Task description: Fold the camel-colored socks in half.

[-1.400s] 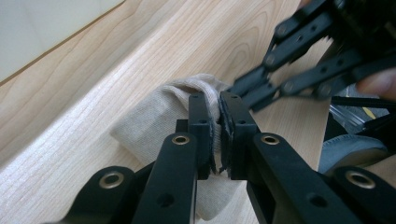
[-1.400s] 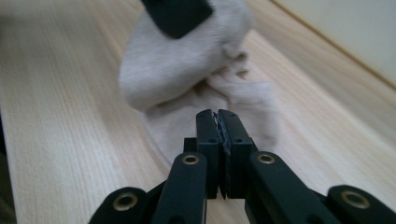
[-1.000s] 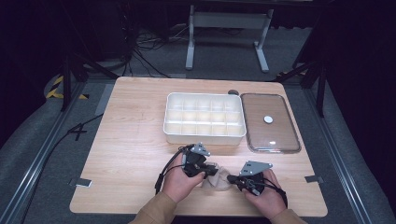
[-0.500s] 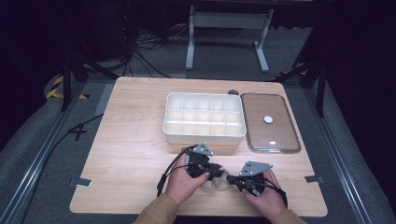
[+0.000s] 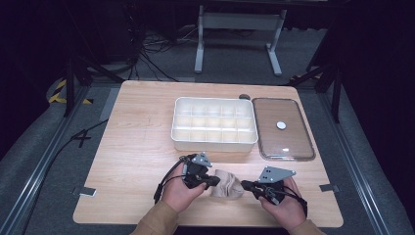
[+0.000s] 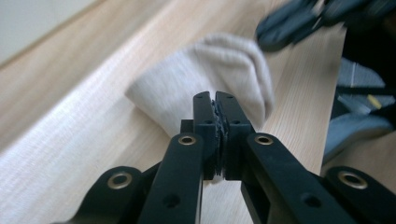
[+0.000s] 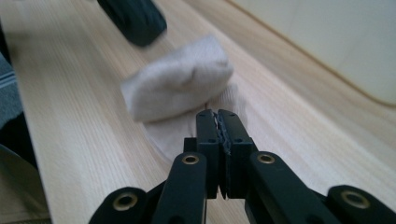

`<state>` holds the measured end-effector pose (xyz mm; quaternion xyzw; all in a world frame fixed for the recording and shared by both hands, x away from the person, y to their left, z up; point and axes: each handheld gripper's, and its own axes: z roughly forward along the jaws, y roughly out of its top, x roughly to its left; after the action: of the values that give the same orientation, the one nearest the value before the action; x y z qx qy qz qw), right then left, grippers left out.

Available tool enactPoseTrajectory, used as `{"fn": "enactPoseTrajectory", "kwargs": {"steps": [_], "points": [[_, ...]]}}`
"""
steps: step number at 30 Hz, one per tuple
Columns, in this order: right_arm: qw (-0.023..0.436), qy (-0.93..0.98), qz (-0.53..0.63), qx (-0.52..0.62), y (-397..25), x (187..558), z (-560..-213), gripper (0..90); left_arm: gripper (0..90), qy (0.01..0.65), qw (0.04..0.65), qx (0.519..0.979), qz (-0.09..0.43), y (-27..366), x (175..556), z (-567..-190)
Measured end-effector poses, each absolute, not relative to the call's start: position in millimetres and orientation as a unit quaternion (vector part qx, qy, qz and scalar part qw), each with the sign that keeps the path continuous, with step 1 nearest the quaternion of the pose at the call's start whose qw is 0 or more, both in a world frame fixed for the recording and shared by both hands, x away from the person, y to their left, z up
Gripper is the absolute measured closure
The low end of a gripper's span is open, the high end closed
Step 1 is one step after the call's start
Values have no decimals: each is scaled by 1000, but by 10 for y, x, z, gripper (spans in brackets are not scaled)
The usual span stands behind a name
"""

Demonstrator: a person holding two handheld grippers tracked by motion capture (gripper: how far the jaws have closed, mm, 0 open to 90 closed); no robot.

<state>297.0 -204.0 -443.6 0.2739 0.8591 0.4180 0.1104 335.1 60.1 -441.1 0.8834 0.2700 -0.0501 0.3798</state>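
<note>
A beige sock (image 5: 227, 185) lies bunched on the wooden table (image 5: 137, 147) near its front edge, between my two grippers. My left gripper (image 5: 215, 182) is at the sock's left end. In the left gripper view its jaws (image 6: 215, 95) are shut, and a corner of the sock (image 6: 210, 70) runs into them. My right gripper (image 5: 243, 185) is at the sock's right end, shut (image 7: 216, 113) on a thin flat layer that spreads out from the folded bulk of the sock (image 7: 182, 84). Each gripper view shows the other gripper, blurred, beyond the sock.
A white box (image 5: 214, 143) with several compartments stands at the middle of the table, behind the sock. A clear lid (image 5: 288, 147) with a white knob lies flat to the box's right. The person's hands and sleeves come in over the front edge.
The sock was flatter and wider between the grippers; it is now bunched into a thicker fold. Both grippers stayed close to their places.
</note>
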Motion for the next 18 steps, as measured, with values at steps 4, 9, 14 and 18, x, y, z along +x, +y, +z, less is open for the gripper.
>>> {"fn": "enactPoseTrajectory", "kwargs": {"steps": [4, 9, 14, 18], "points": [[98, 848, 446, 270, -1983, 2967, -4299, 888, 896, 272, 360, 891, -57, 579, 3362, -4519], [90, 842, 462, 266, -1898, 2986, -4230, 889, 897, 267, 360, 892, -58, 545, 3334, -4525], [71, 839, 475, 257, -1701, 3032, -4216, 890, 898, 277, 359, 888, -71, 502, 3293, -4595], [70, 846, 462, 255, -1572, 3064, -4301, 891, 898, 281, 357, 888, -70, 489, 3282, -4622]]}}
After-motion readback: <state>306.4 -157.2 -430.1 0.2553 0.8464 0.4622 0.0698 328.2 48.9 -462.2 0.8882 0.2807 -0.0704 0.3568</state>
